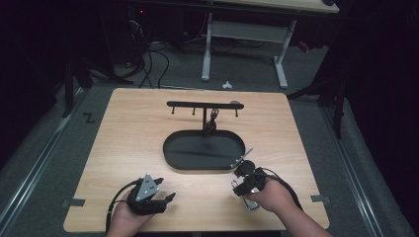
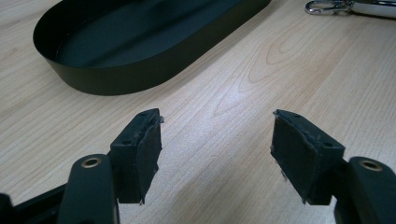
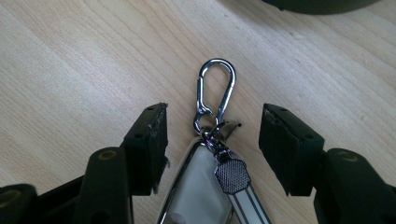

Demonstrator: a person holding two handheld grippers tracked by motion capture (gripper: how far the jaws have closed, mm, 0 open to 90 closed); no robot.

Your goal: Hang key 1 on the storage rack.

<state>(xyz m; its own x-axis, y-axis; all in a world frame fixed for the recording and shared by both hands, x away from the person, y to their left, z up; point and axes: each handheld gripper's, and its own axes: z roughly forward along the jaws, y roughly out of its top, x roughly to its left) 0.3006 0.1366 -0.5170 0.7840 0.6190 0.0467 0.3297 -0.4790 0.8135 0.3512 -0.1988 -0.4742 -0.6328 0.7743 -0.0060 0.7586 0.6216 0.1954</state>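
Item: glossy white key fob with chrome trim and silver carabiner clip (image 3: 205, 186), lying flat on the pale wooden table (image 1: 128, 133) between your right gripper (image 3: 212, 140)'s spread, empty jaws, near the black oval metal tray (image 1: 203, 150). Likely light, rigid, slippery; pinch its body sides, not the dangling clip. Your left gripper (image 2: 217, 149) hovers spread, empty.

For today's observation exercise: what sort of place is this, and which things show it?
Probably a lab or recording studio: a lone wooden table in a dark room, cables on the floor, and a hand-held gripper beside a black tray.
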